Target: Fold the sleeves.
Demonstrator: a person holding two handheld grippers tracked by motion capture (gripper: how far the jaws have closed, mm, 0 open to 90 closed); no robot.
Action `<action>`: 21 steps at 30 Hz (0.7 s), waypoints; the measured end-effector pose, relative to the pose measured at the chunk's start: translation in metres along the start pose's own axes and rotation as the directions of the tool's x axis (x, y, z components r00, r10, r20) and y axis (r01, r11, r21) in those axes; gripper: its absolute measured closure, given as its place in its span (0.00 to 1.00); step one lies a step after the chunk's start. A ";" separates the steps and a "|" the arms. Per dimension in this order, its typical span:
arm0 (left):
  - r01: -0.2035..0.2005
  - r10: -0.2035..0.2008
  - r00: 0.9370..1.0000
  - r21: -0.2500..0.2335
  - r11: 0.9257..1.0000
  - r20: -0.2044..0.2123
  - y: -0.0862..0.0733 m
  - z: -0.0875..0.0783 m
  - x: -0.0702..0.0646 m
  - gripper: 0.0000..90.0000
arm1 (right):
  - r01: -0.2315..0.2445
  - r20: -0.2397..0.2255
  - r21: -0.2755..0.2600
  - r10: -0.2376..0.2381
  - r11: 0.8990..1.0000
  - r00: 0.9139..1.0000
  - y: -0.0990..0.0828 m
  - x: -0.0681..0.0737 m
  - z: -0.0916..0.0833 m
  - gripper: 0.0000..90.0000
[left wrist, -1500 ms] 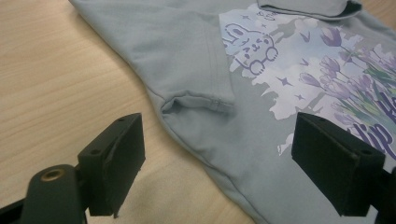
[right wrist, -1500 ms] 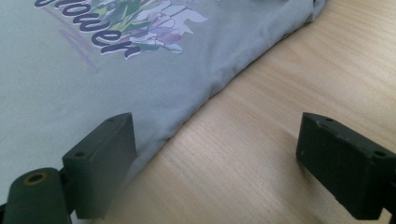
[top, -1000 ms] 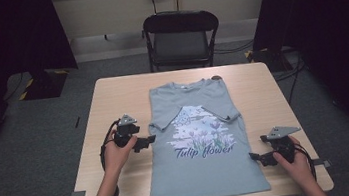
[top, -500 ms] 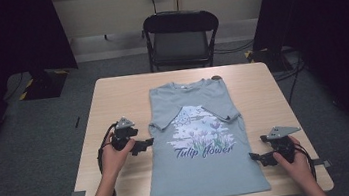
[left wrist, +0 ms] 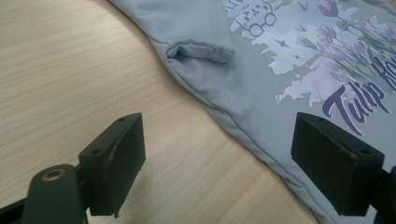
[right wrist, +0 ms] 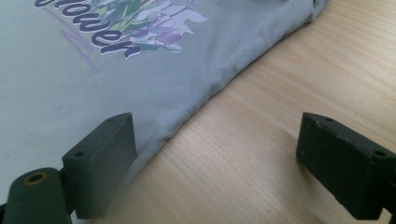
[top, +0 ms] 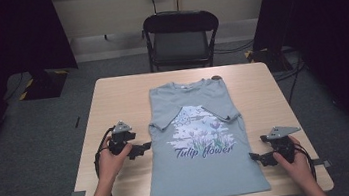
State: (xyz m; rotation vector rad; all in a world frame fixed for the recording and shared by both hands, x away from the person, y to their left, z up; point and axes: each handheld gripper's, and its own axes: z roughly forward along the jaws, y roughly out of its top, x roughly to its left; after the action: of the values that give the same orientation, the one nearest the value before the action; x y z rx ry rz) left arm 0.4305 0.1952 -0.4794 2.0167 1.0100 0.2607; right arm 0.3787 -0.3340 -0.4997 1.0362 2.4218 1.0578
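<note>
A grey-blue T-shirt (top: pixel 201 170) with a tulip print lies flat, front up, down the middle of the wooden table (top: pixel 112 100), its sleeves folded in. My left gripper (top: pixel 142 149) stands open at the shirt's left edge, at about chest height. In the left gripper view (left wrist: pixel 217 163) one jaw hangs over bare wood and the other over the shirt (left wrist: pixel 261 70), with the side seam running between them. My right gripper (top: pixel 258 148) is open at the shirt's right edge near the hem. In the right gripper view (right wrist: pixel 215 163) its left jaw is over the cloth (right wrist: pixel 93 84) and its right jaw over wood.
A black folding chair (top: pixel 180 37) stands behind the table's far edge. A small dark object (top: pixel 216 77) sits on the table by the shirt's right shoulder. Bare wood lies on both sides of the shirt. Dark curtains hang left and right.
My left gripper has slid a little toward the near edge of the table, along the shirt's left side. The right gripper and the shirt have not moved.
</note>
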 end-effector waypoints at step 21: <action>-0.034 0.035 0.999 0.032 0.999 -0.030 -0.018 -0.007 -0.003 0.19 | 0.000 0.001 0.000 0.000 1.000 1.000 0.000 0.000 0.000 0.12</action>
State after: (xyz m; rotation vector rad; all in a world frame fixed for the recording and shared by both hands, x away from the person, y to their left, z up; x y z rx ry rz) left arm 0.4155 0.2028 -0.4881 2.0657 1.0052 0.2964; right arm 0.3782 -0.3339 -0.4998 1.0368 2.4203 1.0574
